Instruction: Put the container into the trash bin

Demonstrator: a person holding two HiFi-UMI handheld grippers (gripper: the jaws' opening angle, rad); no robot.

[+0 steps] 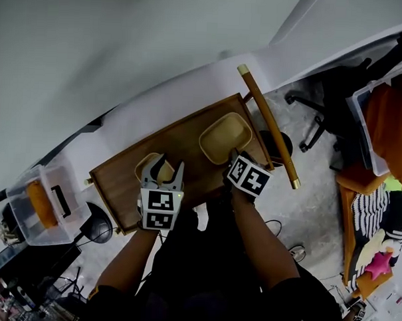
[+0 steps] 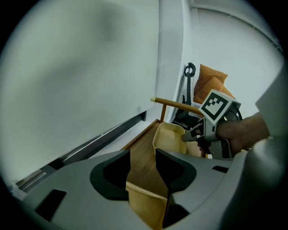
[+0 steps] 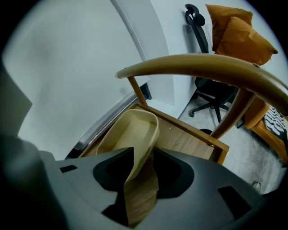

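Two beige containers sit on a wooden tabletop (image 1: 188, 141). The larger container (image 1: 225, 136) lies at the right, and my right gripper (image 1: 234, 156) is at its near rim. In the right gripper view the jaws (image 3: 143, 167) stand open with that container's rim (image 3: 135, 134) running between them, pads apart from it. The smaller container (image 1: 149, 169) lies at the left under my left gripper (image 1: 166, 169), which is open. In the left gripper view its rim (image 2: 146, 200) shows low between the open jaws (image 2: 143, 162), with the larger container (image 2: 172, 137) and the right gripper (image 2: 198, 134) beyond.
A curved wooden rail (image 1: 270, 128) stands along the tabletop's right side. A clear plastic box (image 1: 46, 203) sits on the floor at the left. A black office chair (image 1: 323, 108) and orange cushions (image 1: 389, 125) are at the right. A white wall lies behind.
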